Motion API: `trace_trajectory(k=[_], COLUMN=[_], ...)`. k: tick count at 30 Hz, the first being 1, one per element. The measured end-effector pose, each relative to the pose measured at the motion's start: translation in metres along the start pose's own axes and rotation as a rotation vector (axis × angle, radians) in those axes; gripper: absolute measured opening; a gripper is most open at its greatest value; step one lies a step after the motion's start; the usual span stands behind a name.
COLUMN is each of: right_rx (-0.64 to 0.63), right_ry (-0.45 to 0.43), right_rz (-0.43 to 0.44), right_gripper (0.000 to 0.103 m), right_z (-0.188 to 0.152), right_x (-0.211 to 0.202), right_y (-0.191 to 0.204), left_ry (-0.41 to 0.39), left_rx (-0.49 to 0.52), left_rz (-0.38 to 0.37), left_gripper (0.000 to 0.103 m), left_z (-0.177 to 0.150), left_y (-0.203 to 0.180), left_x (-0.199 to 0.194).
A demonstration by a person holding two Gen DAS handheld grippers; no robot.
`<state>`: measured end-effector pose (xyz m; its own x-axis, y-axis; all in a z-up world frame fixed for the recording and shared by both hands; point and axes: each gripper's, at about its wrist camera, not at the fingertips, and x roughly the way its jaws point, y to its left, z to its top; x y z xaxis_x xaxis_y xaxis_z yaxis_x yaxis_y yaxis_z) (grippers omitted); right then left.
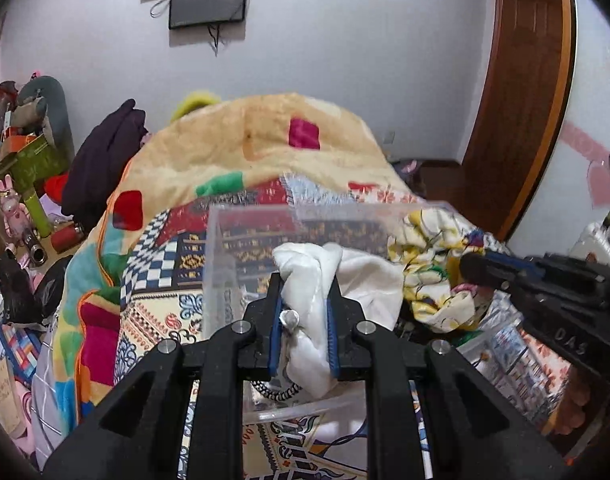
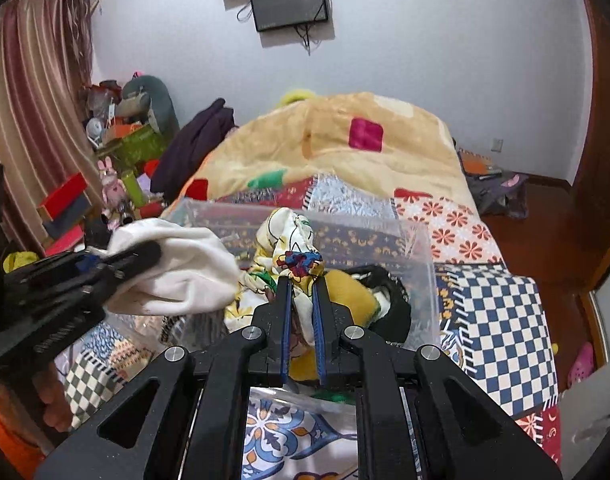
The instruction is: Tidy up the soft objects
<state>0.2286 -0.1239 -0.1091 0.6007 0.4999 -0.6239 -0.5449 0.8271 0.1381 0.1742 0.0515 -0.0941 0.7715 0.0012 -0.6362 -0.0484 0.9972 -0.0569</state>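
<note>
My left gripper (image 1: 303, 280) is shut on a white cloth (image 1: 325, 280) and holds it over a clear plastic bin (image 1: 241, 216) on the bed. My right gripper (image 2: 303, 284) is shut on a floral yellow-and-white cloth (image 2: 289, 240) above the same bin (image 2: 421, 264). The white cloth (image 2: 177, 268) and left gripper (image 2: 121, 258) show at the left of the right wrist view. The floral cloth (image 1: 433, 264) and right gripper (image 1: 481, 268) show at the right of the left wrist view. A yellow soft item (image 2: 351, 296) and a black one (image 2: 393, 304) lie in the bin.
The bin stands on a patchwork bedspread (image 2: 501, 312). A bunched yellow blanket (image 1: 241, 144) with coloured squares lies behind it. A dark garment (image 1: 101, 164) and cluttered boxes and toys (image 1: 29, 160) are at the left. A wooden door (image 1: 521, 112) is at the right.
</note>
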Motion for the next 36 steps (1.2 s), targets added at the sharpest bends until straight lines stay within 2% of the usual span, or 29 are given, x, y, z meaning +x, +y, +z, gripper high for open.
trace_trajectory(k=[4, 6, 8, 11, 15, 25, 27, 31, 34, 36], right_rx=[-0.03, -0.049, -0.062, -0.081, -0.067, -0.061, -0.071, -0.087, -0.096, -0.094], right_ry=[0.028, 0.043, 0.045, 0.035, 0.003, -0.171, -0.207, -0.283, -0.32, -0.342], right_rz=[0.001, 0.011, 0.011, 0.004, 0.006, 0.01, 0.016, 0.016, 0.019, 0.022], right_gripper=[0.011, 0.018, 0.032, 0.044, 0.048, 0.048, 0.049, 0.068, 0.072, 0.075], right_z=[-0.003, -0.005, -0.007, -0.009, -0.006, 0.005, 0.006, 0.005, 0.004, 0.004], right_x=[0.002, 0.002, 0.002, -0.003, -0.016, -0.079, -0.093, -0.117, -0.13, -0.137], right_y=[0.004, 0.007, 0.008, 0.009, 0.006, 0.006, 0.009, 0.016, 0.019, 0.021], left_ry=[0.006, 0.01, 0.012, -0.002, -0.044, -0.233, -0.27, -0.319, -0.342, -0.357], left_rx=[0.009, 0.008, 0.003, 0.002, -0.009, 0.045, 0.046, 0.042, 0.037, 0.033], left_rz=[0.0, -0.011, -0.024, -0.034, -0.061, -0.073, -0.073, -0.081, -0.084, -0.081], left_gripper=[0.021, 0.029, 0.036, 0.046, 0.049, 0.05, 0.055, 0.061, 0.068, 0.077], left_z=[-0.004, -0.004, -0.004, -0.005, -0.003, 0.006, 0.007, 0.007, 0.005, 0.005], left_y=[-0.002, -0.001, 0.0, 0.001, -0.002, -0.025, -0.027, -0.029, -0.029, -0.028], left_x=[-0.002, -0.006, -0.013, -0.022, -0.041, -0.11, -0.124, -0.146, -0.159, -0.165])
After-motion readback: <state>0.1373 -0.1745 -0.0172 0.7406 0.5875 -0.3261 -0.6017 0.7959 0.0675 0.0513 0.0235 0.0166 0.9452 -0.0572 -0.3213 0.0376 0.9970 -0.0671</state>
